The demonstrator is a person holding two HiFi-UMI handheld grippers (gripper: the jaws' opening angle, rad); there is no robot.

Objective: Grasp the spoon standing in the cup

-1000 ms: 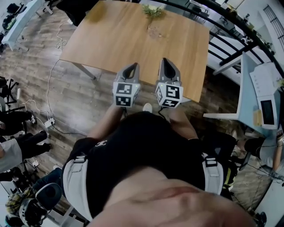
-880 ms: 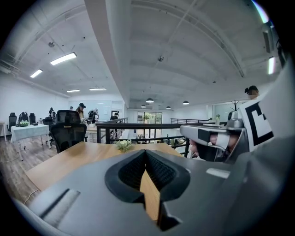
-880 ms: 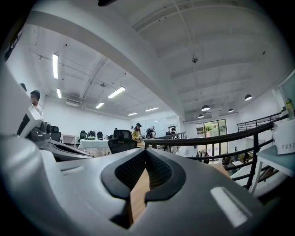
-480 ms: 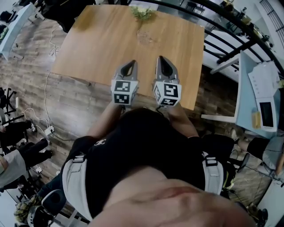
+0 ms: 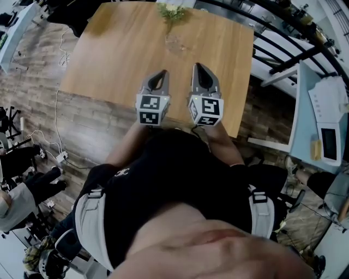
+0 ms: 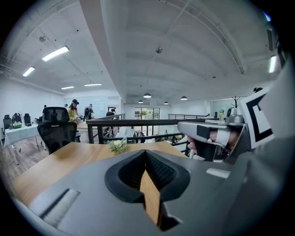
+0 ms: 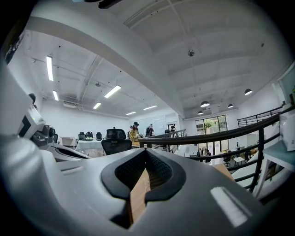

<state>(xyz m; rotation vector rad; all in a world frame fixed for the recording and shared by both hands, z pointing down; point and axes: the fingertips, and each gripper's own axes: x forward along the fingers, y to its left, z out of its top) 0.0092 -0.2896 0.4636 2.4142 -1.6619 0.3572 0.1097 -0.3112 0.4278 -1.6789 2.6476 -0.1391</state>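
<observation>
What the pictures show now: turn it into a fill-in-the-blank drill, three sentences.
Both the left gripper and the right gripper are held over the near part of the ____ table.
Neither gripper holds anything; each one's jaws are ____.
The green plant stands at the table's ____ edge, away from the person.
Missing words: wooden; shut; far
</observation>
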